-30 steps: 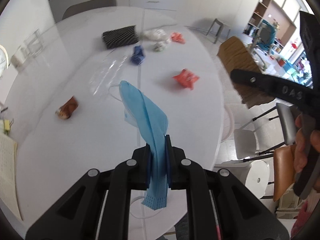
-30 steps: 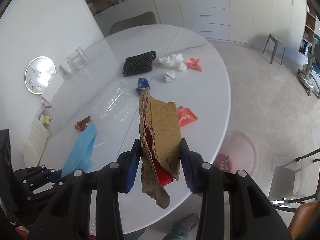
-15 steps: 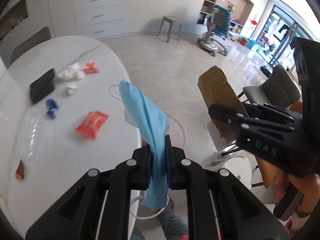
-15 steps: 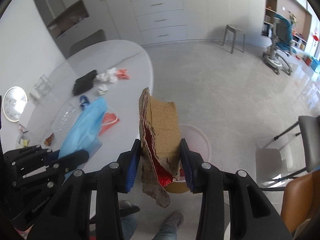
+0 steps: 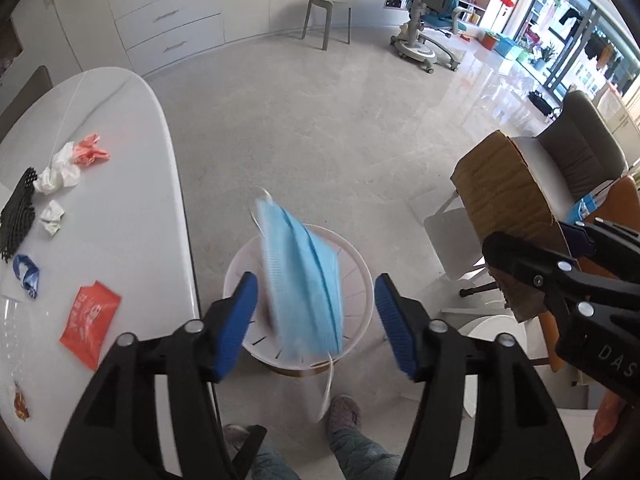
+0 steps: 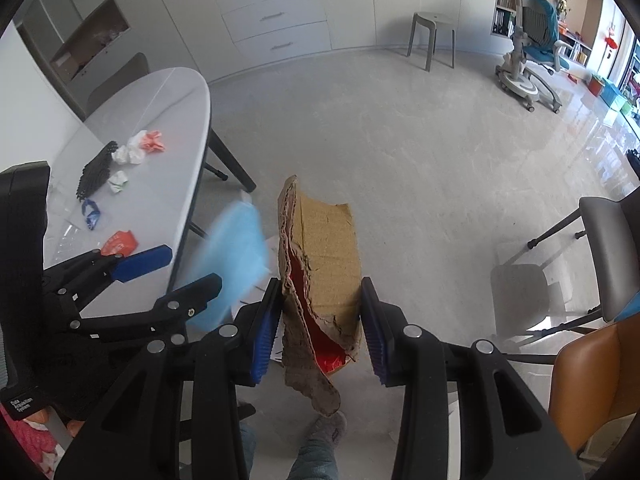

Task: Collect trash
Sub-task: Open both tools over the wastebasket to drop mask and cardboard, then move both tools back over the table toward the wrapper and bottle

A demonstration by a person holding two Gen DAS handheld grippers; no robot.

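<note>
While the left gripper (image 5: 314, 312) hangs above the white bin (image 5: 360, 276) on the floor, its jaws stand wide apart and hold nothing. Between them, touching neither pad as far as can be seen, the blue mask (image 5: 302, 276) is blurred in mid-air over the bin's mouth, one ear loop trailing near its lower edge. To the right, the right gripper (image 6: 320, 326) has its jaws closed against a torn piece of cardboard (image 6: 324, 256), with something red showing inside the fold; the cardboard stands upright between the pads. On the left lies the white table (image 5: 132, 184), just beside the bin. On the table rest a red wrapper (image 5: 90, 326), a blue scrap (image 5: 27, 274), a black mesh piece (image 5: 16, 216), crumpled white paper (image 5: 58, 168), a pink scrap (image 5: 90, 152) and a small brown wrapper (image 5: 20, 400) at the near edge. Far off stand a grey stool (image 5: 326, 16) and a teal chair (image 5: 434, 20).
</note>
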